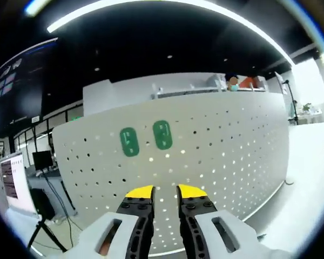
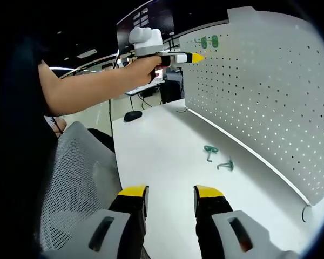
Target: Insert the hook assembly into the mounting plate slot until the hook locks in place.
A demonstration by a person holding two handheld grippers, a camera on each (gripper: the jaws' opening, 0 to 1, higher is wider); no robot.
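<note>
Two green hook plates (image 1: 146, 138) sit side by side on the white pegboard (image 1: 221, 145), ahead of my left gripper (image 1: 166, 191), which is open with nothing between its yellow tips. In the right gripper view the same green plates (image 2: 209, 41) show high on the pegboard (image 2: 259, 91), and the left gripper (image 2: 191, 58) is held up in a hand, pointing at them. Two loose green hooks (image 2: 210, 151) (image 2: 226, 164) lie on the white table (image 2: 162, 151) near the board's foot. My right gripper (image 2: 167, 190) stands open low over the table.
A grey mesh chair (image 2: 81, 183) stands left of the table beside the person's arm (image 2: 92, 86). A black mouse (image 2: 133, 115) lies at the table's far end. A monitor on a stand (image 1: 13, 183) is left of the pegboard.
</note>
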